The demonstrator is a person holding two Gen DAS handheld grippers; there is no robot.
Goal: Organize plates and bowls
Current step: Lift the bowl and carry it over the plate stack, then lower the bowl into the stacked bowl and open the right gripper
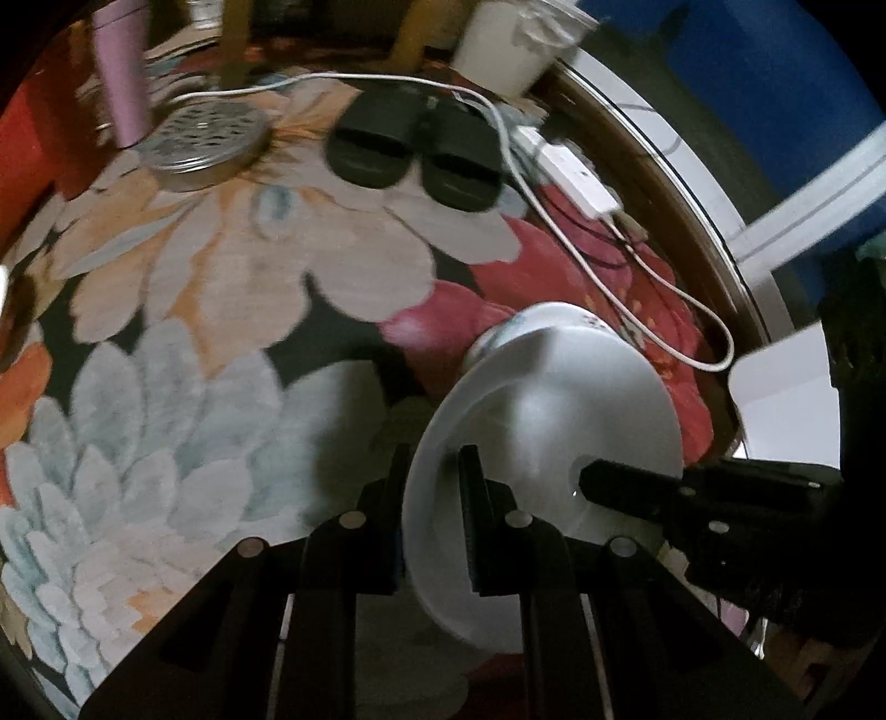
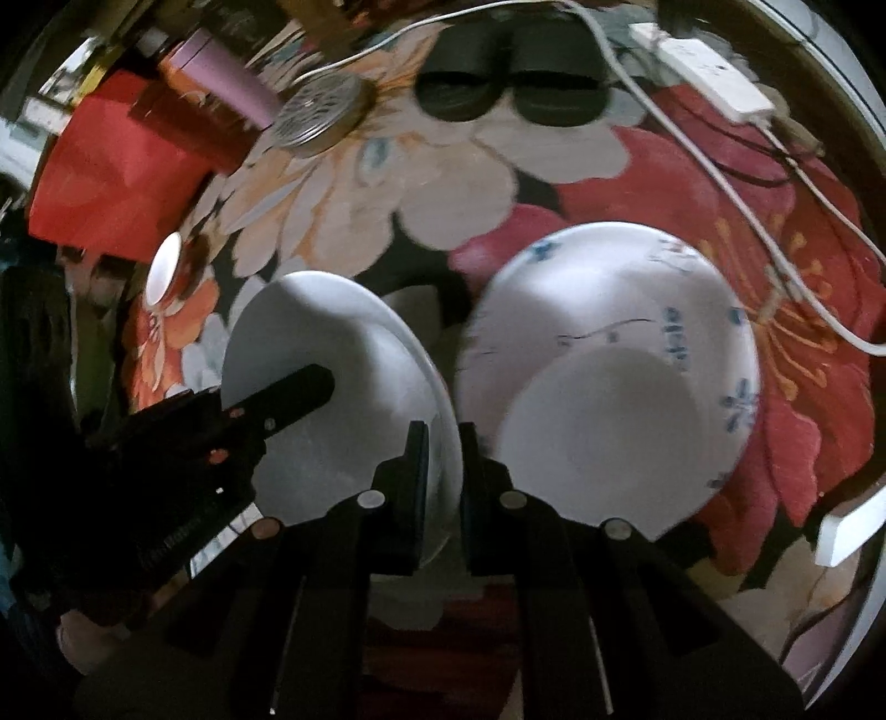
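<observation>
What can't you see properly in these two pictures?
Left wrist view: most of the flowered bowl hides behind the white plate.
Right wrist view: the bowl's lower edge is behind the right gripper, so what it rests on cannot be told.
Right wrist view: the bowl's blue pattern is smeared by blur.
Left wrist view: the white bin is cut off by the top edge.

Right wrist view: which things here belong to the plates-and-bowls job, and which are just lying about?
Job in hand: white plate; patterned bowl; left gripper and right gripper, both clamped on the plate's rim.

Lying about: black slippers; white cable; power strip; perforated metal lid; pink bottle.
</observation>
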